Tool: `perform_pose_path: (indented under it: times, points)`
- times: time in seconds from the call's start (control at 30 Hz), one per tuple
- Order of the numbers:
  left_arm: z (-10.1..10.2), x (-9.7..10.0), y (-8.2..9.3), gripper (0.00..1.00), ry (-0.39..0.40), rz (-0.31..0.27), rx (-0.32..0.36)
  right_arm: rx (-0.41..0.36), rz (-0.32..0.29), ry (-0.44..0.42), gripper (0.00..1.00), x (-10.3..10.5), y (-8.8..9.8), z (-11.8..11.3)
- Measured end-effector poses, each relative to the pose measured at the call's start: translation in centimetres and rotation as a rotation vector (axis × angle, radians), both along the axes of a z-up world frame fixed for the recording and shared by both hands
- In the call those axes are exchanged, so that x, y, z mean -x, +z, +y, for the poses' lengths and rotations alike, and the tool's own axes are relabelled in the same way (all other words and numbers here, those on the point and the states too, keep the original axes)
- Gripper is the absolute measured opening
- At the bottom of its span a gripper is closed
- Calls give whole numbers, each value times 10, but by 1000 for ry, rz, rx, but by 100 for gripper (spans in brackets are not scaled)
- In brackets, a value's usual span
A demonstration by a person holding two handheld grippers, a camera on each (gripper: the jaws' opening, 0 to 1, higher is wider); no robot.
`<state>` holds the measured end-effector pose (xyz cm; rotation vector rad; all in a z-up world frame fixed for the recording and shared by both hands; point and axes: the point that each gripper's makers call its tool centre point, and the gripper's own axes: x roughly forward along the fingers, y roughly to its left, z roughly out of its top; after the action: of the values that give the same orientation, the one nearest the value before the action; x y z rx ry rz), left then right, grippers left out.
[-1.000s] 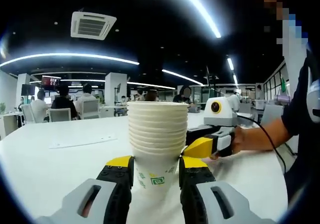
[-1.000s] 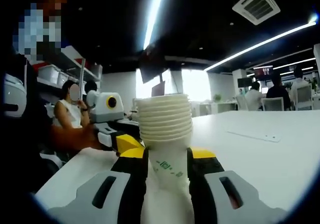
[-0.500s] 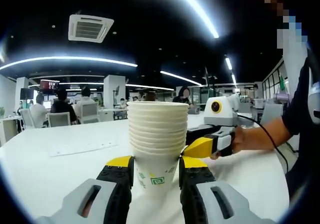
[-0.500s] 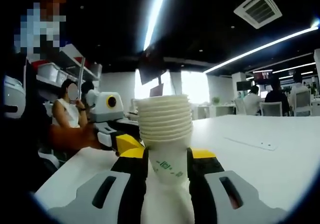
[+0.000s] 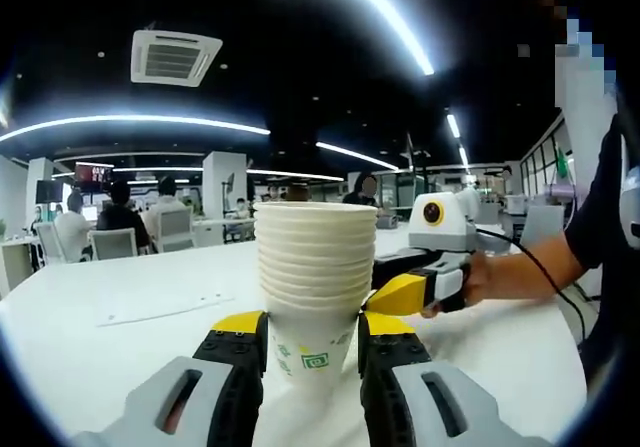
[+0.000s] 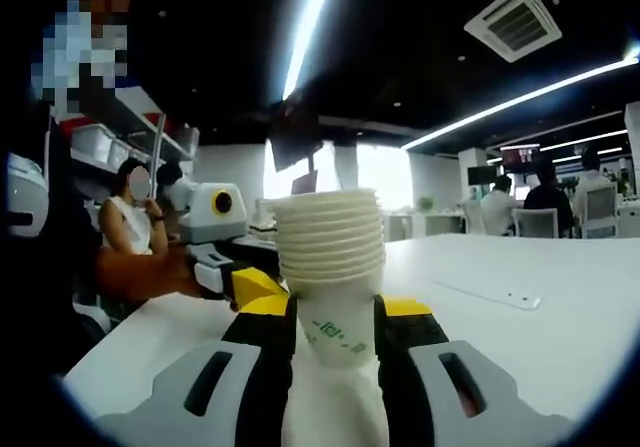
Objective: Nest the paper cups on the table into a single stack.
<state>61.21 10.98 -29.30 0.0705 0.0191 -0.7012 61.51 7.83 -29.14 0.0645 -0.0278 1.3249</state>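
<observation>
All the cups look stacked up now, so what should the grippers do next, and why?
Probably open both grippers and back away. The cup stack already stands as one nested pile on the white table, with the left gripper and right gripper each closed on its bottom cup, and I see no loose cups.

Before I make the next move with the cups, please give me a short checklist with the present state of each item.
1. Left gripper closed on the cup stack: ok, jaws press the bottom cup.
2. Right gripper closed on the same stack: ok.
3. Cups nested evenly, rims level: ok.
4. Stack upright: ok.
5. Stack resting on the table or lifted: cannot tell.
6. No loose cups left on the table: cannot tell; one flat paper sheet lies there.
</observation>
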Motion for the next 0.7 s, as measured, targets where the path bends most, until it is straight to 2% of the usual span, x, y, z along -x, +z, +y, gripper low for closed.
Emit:
perform_pose_path:
  times: [0.7]
  points:
    - [-2, -31, -10, 38, 0, 23, 3, 10, 11, -17, 33, -32, -11, -5]
